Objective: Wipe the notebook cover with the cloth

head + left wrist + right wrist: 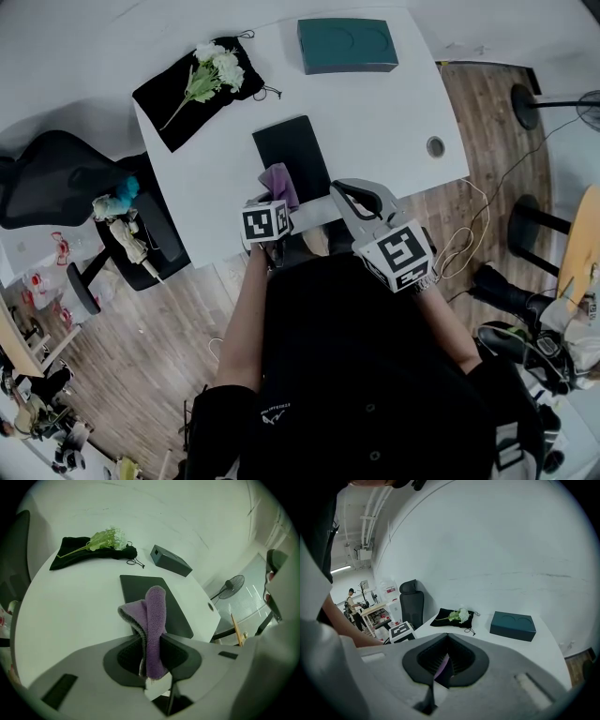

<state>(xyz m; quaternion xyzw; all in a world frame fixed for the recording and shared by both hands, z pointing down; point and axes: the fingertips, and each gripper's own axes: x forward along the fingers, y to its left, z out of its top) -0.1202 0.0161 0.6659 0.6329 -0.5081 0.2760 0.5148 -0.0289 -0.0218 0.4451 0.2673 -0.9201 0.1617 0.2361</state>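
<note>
White table (403, 122) carries the black notebook (298, 150) near its front edge, long axis running away from the person; left gripper (151, 644), clenched on the purple cloth (156, 613), hangs at its near end, while right gripper (361, 199) sits beside, jaws together and empty

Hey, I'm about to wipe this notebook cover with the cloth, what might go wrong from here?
1. The notebook lies loose near the front edge of the table, and the right gripper isn't steadying it, so a wiping stroke may slide it.
2. The left gripper pinches only a narrow fold of the cloth; its hard jaw tips might scrape the cover, or the cloth could pull out.
</note>
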